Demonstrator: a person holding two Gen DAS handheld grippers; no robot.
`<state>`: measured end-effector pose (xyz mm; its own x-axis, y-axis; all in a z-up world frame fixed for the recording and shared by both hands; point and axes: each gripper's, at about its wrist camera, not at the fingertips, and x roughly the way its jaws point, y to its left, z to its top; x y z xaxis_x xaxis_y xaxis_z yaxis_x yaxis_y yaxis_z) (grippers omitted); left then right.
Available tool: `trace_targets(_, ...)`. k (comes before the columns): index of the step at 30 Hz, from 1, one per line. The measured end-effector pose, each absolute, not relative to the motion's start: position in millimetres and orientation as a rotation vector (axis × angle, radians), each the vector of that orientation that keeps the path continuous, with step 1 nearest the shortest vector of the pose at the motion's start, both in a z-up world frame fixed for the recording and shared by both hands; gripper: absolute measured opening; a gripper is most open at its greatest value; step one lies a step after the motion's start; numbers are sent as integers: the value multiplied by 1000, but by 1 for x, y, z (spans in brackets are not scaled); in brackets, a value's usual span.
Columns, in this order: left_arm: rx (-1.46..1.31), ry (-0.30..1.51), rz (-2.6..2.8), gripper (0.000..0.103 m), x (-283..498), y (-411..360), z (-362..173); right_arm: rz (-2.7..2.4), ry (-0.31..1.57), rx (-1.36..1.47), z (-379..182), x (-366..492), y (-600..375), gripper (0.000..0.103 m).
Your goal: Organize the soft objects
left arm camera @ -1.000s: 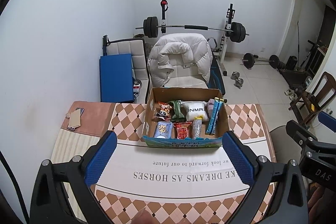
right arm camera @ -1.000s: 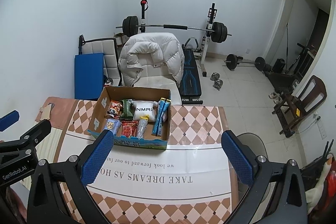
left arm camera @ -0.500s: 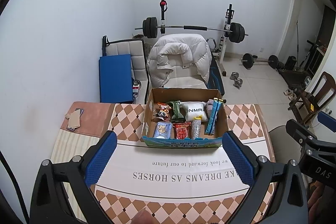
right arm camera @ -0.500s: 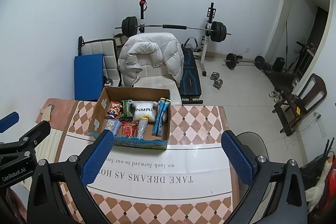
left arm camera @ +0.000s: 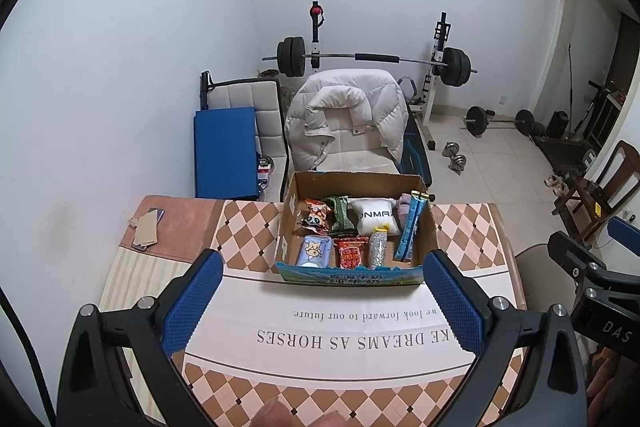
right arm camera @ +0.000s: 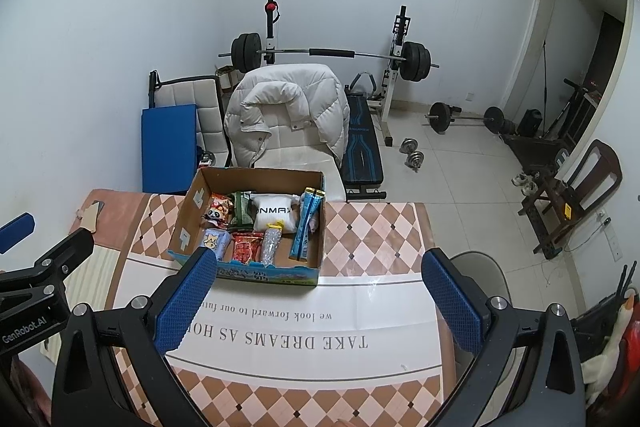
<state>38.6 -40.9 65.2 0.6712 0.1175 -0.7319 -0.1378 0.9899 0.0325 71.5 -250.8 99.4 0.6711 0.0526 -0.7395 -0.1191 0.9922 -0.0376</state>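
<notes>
brown cardboard box point(left arm camera: 353, 185) with blue printed front | brown-and-pink diamond-check tablecloth point(left arm camera: 248, 227) | white NMAX-lettered soft pouch point(left arm camera: 375, 221) at box's 12 o'clock | red packet point(left arm camera: 350, 251), possibly strawberry-patterned

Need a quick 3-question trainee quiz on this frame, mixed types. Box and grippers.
1. True or false: the open brown cardboard box holds a white pouch with black lettering.
2. Which item leans along the box's right wall? A) long blue packet B) red snack packet C) panda-print packet
3. Fill in: the left hand-held gripper and right hand-held gripper both have jaws that are ____ and hold nothing.

Key: 1 true; 2 A; 3 open
</notes>
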Motion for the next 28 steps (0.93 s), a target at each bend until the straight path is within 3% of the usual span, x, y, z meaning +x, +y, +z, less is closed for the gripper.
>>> trace_targets(28, -26, 828, 141, 103, 35, -44, 65, 99, 830, -85, 99, 70, -251, 103)
